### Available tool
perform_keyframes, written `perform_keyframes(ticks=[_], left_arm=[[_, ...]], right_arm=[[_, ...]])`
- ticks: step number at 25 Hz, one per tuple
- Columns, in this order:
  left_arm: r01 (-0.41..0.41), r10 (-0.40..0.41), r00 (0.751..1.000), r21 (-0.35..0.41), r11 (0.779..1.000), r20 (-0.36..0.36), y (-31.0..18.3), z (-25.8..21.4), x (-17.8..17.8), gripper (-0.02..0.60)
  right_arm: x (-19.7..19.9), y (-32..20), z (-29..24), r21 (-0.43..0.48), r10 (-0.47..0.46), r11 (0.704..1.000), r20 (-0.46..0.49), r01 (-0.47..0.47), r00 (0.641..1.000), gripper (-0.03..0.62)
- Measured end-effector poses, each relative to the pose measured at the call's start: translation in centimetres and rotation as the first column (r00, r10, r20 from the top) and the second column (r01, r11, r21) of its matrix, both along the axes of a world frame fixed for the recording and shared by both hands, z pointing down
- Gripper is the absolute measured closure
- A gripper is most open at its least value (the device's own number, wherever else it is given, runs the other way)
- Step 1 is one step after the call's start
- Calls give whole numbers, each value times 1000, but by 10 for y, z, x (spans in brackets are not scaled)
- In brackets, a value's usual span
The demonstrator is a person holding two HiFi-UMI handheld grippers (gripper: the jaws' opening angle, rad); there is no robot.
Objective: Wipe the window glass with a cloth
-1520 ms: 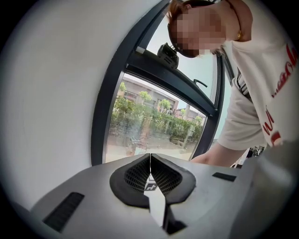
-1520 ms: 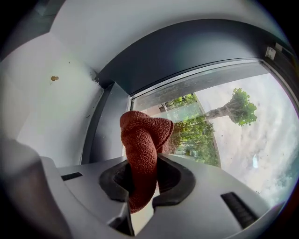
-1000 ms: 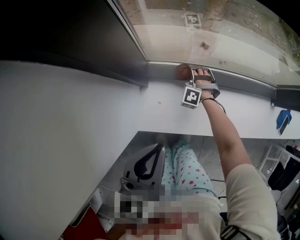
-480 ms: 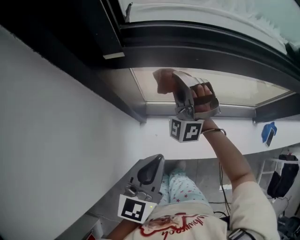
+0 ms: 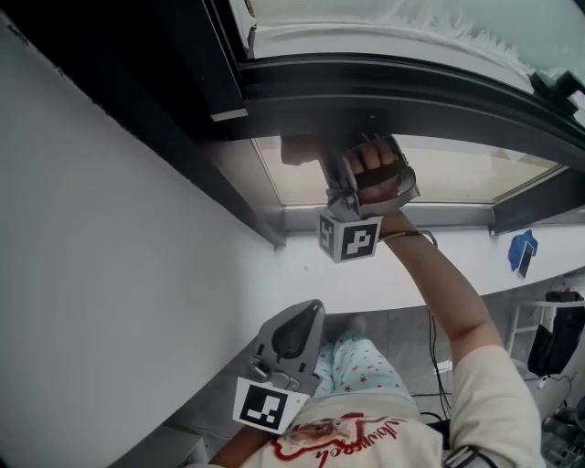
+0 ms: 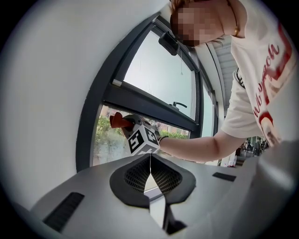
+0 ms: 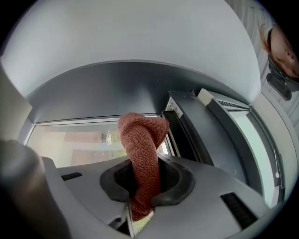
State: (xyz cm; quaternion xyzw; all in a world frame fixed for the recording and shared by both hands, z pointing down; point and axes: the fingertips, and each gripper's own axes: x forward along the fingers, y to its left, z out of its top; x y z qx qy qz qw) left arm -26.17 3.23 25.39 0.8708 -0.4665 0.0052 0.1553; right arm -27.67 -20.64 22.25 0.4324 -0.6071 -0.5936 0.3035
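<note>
My right gripper (image 5: 322, 163) is raised to the window and shut on a rust-red cloth (image 5: 297, 149). The cloth sits at the top left corner of the lower glass pane (image 5: 439, 178), just under the dark crossbar (image 5: 384, 96). In the right gripper view the cloth (image 7: 141, 140) stands up from between the jaws of my right gripper (image 7: 145, 181), in front of the glass (image 7: 74, 142) by its frame. My left gripper (image 5: 304, 318) hangs low near my body, away from the window. In its own view my left gripper (image 6: 150, 161) is shut and holds nothing, with the cloth (image 6: 117, 121) far ahead.
A white wall (image 5: 101, 247) runs along the left of the window. A white sill (image 5: 439, 260) lies under the pane, with a blue object (image 5: 524, 254) at its right end. A second pane (image 5: 411, 23) sits above the crossbar. A window handle (image 6: 179, 104) shows on the frame.
My right gripper has carried the cloth from the pane's bottom edge to its top left corner. My left gripper has come into the head view at the bottom.
</note>
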Motion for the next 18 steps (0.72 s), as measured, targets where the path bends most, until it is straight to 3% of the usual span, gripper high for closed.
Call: perform_keyframes(ticks=[4, 10, 18], left_arm=[[19, -19, 1000, -10, 1000, 9, -1, 7, -6, 560], [71, -71, 997, -19, 997, 5, -6, 9, -7, 560], [117, -116, 993, -63, 991, 17, -8, 26, -8, 560]], right_arm=[[1, -2, 3, 29, -10, 1000, 31, 9, 999, 525], [0, 0, 27, -5, -43, 999, 34, 43, 998, 525], [-1, 2, 87, -111, -83, 990, -12, 81, 996, 525]])
